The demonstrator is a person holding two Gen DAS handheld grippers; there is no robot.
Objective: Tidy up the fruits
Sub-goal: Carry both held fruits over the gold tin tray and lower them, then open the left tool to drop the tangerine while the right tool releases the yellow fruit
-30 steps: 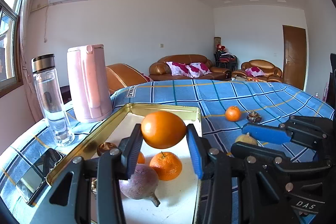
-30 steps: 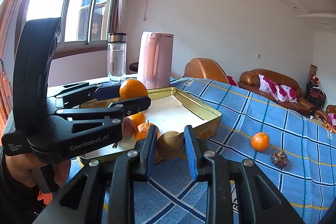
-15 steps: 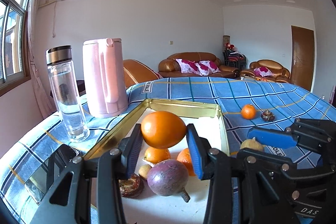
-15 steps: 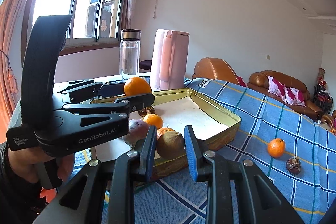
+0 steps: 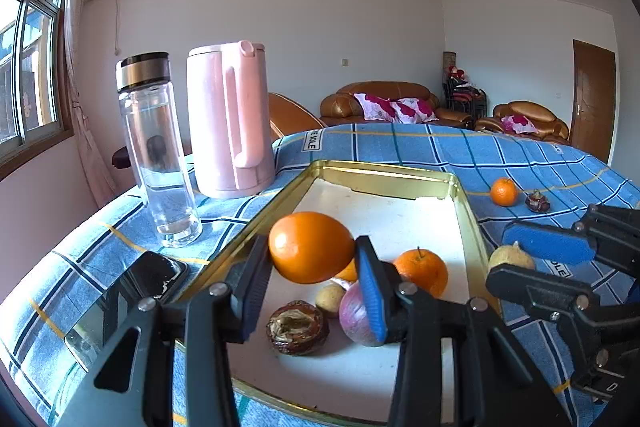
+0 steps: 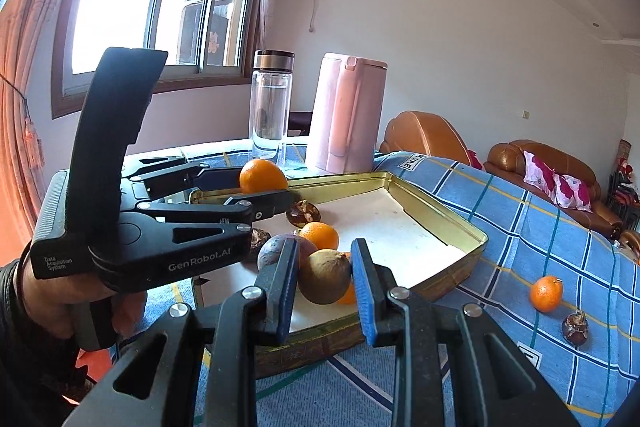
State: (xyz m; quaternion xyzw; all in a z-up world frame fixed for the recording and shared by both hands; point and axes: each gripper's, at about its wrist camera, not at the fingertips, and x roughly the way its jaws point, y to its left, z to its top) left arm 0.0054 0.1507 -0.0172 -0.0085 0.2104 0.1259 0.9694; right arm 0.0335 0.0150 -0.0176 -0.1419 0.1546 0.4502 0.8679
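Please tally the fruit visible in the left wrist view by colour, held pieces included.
Orange fruit: 4
Purple fruit: 1
Tan fruit: 2
Dark brown fruit: 2
Total: 9

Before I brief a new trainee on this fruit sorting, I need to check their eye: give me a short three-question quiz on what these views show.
1. True or false: the left tool is shut on an orange.
2. What does the right tool hold? A) a brown fruit B) a bottle C) a phone
3. Fill in: two fruits lie on the cloth outside the tray, a small orange and a dark ____ fruit.

Key
1. True
2. A, the brown fruit
3. brown; the dark brown fruit lies beside the small orange
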